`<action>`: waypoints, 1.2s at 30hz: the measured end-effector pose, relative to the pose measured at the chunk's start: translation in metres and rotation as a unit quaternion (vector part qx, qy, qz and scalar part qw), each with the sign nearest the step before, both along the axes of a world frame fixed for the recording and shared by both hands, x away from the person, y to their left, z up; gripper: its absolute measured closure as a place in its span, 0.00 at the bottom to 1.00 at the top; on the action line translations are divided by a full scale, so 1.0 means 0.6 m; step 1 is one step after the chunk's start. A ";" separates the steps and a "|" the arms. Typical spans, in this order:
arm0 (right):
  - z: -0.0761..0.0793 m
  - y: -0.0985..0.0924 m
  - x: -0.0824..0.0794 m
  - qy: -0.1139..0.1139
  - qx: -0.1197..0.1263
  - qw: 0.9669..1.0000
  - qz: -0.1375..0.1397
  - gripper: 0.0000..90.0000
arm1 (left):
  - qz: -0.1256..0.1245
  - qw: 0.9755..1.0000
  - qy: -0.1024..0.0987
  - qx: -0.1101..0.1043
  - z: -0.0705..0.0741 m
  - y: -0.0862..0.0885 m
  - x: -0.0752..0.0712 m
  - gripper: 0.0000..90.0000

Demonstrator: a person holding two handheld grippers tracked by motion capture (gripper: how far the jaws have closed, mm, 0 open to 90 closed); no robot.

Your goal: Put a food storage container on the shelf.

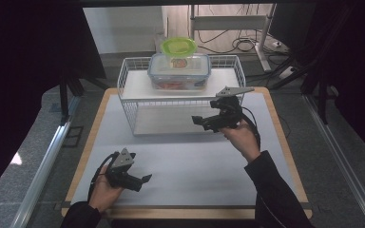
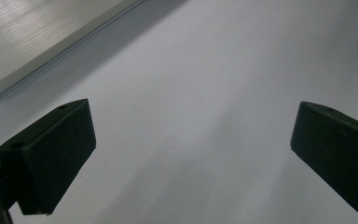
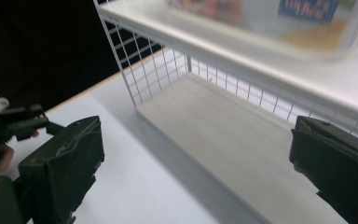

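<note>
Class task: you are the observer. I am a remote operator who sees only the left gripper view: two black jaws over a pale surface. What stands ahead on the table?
Observer: A white wire shelf rack stands at the far middle of the table.
Operator: Is anything on it?
Observer: A clear lidded container sits on its top shelf, with a green-lidded tub on top of that.
Operator: Where is the right tool?
Observer: The right tool is held at the rack's front right, jaws apart and holding nothing.
Operator: And the lower shelf?
Observer: The right gripper view shows it bare.
</note>
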State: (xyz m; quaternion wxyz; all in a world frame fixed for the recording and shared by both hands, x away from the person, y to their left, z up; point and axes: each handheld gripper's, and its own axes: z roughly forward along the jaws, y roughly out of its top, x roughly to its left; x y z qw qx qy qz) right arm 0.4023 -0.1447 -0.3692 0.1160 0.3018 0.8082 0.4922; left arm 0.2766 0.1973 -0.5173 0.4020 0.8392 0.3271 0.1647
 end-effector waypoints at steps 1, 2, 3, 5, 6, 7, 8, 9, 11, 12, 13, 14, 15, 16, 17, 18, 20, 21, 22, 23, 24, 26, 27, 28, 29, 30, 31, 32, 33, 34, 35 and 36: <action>-0.005 -0.001 -0.001 0.004 -0.002 1.000 0.000 0.03 | 0.000 1.000 0.000 0.000 0.000 0.000 0.000 0.00; -0.009 -0.003 -0.003 0.004 -0.003 1.000 -0.001 0.03 | 0.000 1.000 0.000 0.000 0.000 0.000 0.000 0.00; -0.014 -0.004 -0.004 0.003 -0.004 1.000 -0.001 0.03 | 0.000 1.000 0.000 -0.001 0.000 0.000 0.000 0.00; -0.023 -0.006 -0.008 -0.002 -0.007 1.000 -0.003 0.02 | 0.000 1.000 -0.001 -0.001 -0.001 0.000 0.000 0.00; -0.028 -0.007 -0.010 -0.005 -0.009 1.000 -0.003 0.02 | 0.000 1.000 -0.001 -0.002 -0.001 0.000 0.000 0.00; -0.035 -0.009 -0.012 -0.007 -0.011 1.000 -0.005 0.02 | 0.000 1.000 -0.001 -0.002 -0.001 0.000 0.000 0.00; -0.040 -0.011 -0.014 -0.009 -0.012 1.000 -0.005 0.02 | 0.000 1.000 0.000 -0.004 -0.001 0.000 0.000 0.00; -0.045 -0.012 -0.016 -0.011 -0.015 1.000 -0.006 0.02 | -0.001 1.000 0.000 -0.006 0.000 0.000 -0.001 0.00; -0.055 -0.014 -0.018 -0.011 -0.027 1.000 -0.008 0.02 | -0.002 1.000 -0.001 -0.006 0.000 -0.001 -0.001 0.00; -0.058 -0.016 -0.020 -0.014 -0.030 0.999 -0.008 0.02 | -0.003 1.000 -0.001 -0.006 0.000 -0.001 -0.001 0.00; -0.060 -0.017 -0.021 -0.016 -0.029 0.999 -0.008 0.02 | -0.004 1.000 -0.003 -0.006 0.000 0.000 -0.001 0.00; -0.063 -0.019 -0.023 -0.018 -0.028 0.999 -0.008 0.02 | -0.004 1.000 -0.003 -0.007 0.000 0.000 -0.001 0.00; -0.065 -0.020 -0.025 -0.018 -0.028 0.999 -0.008 0.01 | -0.004 1.000 -0.004 -0.007 0.001 0.000 -0.002 0.01; -0.067 -0.021 -0.028 -0.020 -0.029 0.999 -0.007 0.01 | -0.005 1.000 -0.005 -0.008 0.001 0.000 -0.002 0.01; -0.070 -0.022 -0.031 -0.022 -0.030 0.999 -0.008 0.01 | -0.005 1.000 -0.006 -0.007 0.001 0.001 -0.002 0.01; -0.072 -0.023 -0.034 -0.025 -0.031 0.999 -0.008 0.01 | -0.006 1.000 -0.007 -0.008 0.002 0.001 -0.003 0.01; -0.078 -0.025 -0.040 -0.028 -0.035 0.999 -0.011 0.00 | -0.007 1.000 -0.008 -0.008 0.002 0.001 -0.003 0.02; -0.082 -0.027 -0.043 -0.027 -0.034 0.999 -0.012 0.00 | -0.007 1.000 -0.009 -0.008 0.002 0.000 -0.004 0.02; -0.085 -0.028 -0.046 -0.025 -0.034 0.999 -0.012 0.00 | -0.007 1.000 -0.011 -0.007 0.002 0.000 -0.004 0.02; -0.088 -0.029 -0.048 -0.023 -0.035 0.999 -0.013 0.00 | -0.008 1.000 -0.011 -0.008 0.002 0.000 -0.004 0.02; -0.091 -0.030 -0.050 -0.022 -0.036 0.999 -0.013 0.00 | -0.008 1.000 -0.011 -0.008 0.003 0.000 -0.005 0.03; -0.096 -0.032 -0.055 -0.019 -0.038 0.999 -0.015 0.00 | -0.008 1.000 -0.013 -0.008 0.003 0.000 -0.005 0.03; -0.098 -0.033 -0.057 -0.018 -0.037 0.999 -0.016 0.00 | -0.008 1.000 -0.014 -0.009 0.003 0.000 -0.005 0.03; -0.100 -0.034 -0.059 -0.018 -0.037 0.999 -0.016 0.00 | -0.008 1.000 -0.014 -0.010 0.003 0.000 -0.006 0.03; -0.102 -0.035 -0.062 -0.017 -0.038 0.999 -0.017 0.00 | -0.008 1.000 -0.014 -0.009 0.003 0.000 -0.006 0.03; -0.105 -0.036 -0.064 -0.017 -0.038 0.999 -0.017 0.00 | -0.008 1.000 -0.014 -0.009 0.003 0.000 -0.006 0.04; -0.107 -0.038 -0.066 -0.017 -0.040 0.999 -0.017 0.00 | -0.008 1.000 -0.015 -0.009 0.003 0.000 -0.006 0.04; -0.110 -0.039 -0.068 -0.017 -0.042 0.999 -0.017 0.00 | -0.008 1.000 -0.015 -0.009 0.003 0.000 -0.005 0.04; -0.113 -0.041 -0.070 -0.016 -0.043 0.999 -0.016 0.00 | -0.008 1.000 -0.015 -0.009 0.003 0.000 -0.006 0.04; -0.116 -0.043 -0.072 -0.016 -0.045 0.999 -0.016 0.00 | -0.008 1.000 -0.015 -0.009 0.003 0.000 -0.006 0.04; -0.119 -0.045 -0.074 -0.017 -0.046 0.999 -0.017 0.00 | -0.008 1.000 -0.015 -0.008 0.003 0.000 -0.005 0.03; -0.123 -0.047 -0.076 -0.017 -0.047 0.999 -0.018 0.00 | -0.008 1.000 -0.014 -0.008 0.003 0.001 -0.005 0.03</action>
